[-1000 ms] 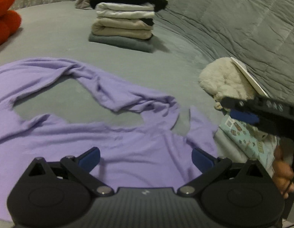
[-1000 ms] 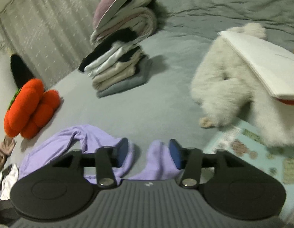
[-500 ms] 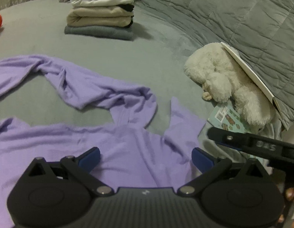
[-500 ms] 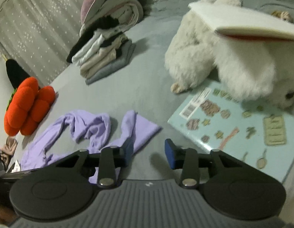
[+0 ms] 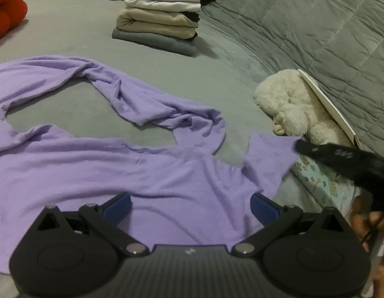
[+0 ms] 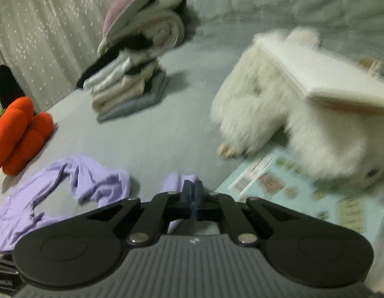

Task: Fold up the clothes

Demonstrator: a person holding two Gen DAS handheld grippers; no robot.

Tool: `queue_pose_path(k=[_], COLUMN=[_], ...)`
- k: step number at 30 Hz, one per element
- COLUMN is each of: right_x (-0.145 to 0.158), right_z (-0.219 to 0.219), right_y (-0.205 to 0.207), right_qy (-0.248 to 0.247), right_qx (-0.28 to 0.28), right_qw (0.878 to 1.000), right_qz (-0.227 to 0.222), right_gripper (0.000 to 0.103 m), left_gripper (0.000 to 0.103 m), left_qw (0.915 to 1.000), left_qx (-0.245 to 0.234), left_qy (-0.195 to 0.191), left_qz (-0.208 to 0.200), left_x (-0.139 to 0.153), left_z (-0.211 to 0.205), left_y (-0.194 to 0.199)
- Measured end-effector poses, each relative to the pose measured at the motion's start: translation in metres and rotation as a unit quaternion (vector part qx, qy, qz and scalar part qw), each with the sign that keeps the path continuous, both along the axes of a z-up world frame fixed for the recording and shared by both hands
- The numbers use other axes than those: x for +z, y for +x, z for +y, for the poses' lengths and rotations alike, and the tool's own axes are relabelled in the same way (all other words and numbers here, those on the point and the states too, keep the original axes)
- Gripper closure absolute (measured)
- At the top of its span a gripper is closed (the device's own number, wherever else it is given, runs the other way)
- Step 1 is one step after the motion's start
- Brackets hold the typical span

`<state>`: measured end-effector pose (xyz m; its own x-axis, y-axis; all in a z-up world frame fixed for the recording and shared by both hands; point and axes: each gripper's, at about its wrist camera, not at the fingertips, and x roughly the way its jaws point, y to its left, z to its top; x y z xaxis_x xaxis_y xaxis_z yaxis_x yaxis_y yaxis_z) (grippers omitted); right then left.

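A lilac long-sleeved top lies spread and rumpled on the grey bed, one sleeve looping off to the upper left. My left gripper hovers low over its body, jaws wide open, nothing between the blue pads. In the right wrist view, my right gripper has its blue pads pressed together on a corner flap of the lilac top. The left wrist view shows that right gripper as a black tip at the flap's far right corner.
A stack of folded clothes stands at the back of the bed. A white plush toy under a white book, and a pale blue card, lie just right of the top. An orange plush sits at the left.
My right gripper's jaws have closed from half open to pressed together at the top's corner flap. The left gripper swung aside and back, still open over the top.
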<state>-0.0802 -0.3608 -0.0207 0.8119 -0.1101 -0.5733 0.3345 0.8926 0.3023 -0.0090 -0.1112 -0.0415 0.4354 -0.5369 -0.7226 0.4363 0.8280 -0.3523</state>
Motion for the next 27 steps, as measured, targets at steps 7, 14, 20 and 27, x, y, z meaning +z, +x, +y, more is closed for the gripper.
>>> queue_pose_path(k=[7, 14, 20, 27], right_x=[0.015, -0.001, 0.002, -0.001], right_z=[-0.013, -0.012, 0.005, 0.045], right_y=[-0.028, -0.036, -0.033, -0.019], right_qy=[-0.056, -0.058, -0.054, -0.064], right_qx=[-0.042, -0.044, -0.02, 0.019], right_qw=[0.997, 0.994, 0.995, 0.994], right_qz=[0.036, 0.085, 0.081, 0.082], right_gripper=[0.102, 0.097, 0.084, 0.064], left_gripper=[0.001, 0.001, 0.001, 0.001], left_qw=[1.0, 0.9986, 0.9927, 0.9765], left_qx=[0.006, 0.04, 0.099, 0.19], left_qy=[0.003, 0.03, 0.06, 0.093], left_qz=[-0.005, -0.017, -0.033, -0.04], left_x=[0.003, 0.002, 0.006, 0.006], left_z=[0.02, 0.071, 0.128, 0.193], left_y=[-0.013, -0.026, -0.031, -0.032])
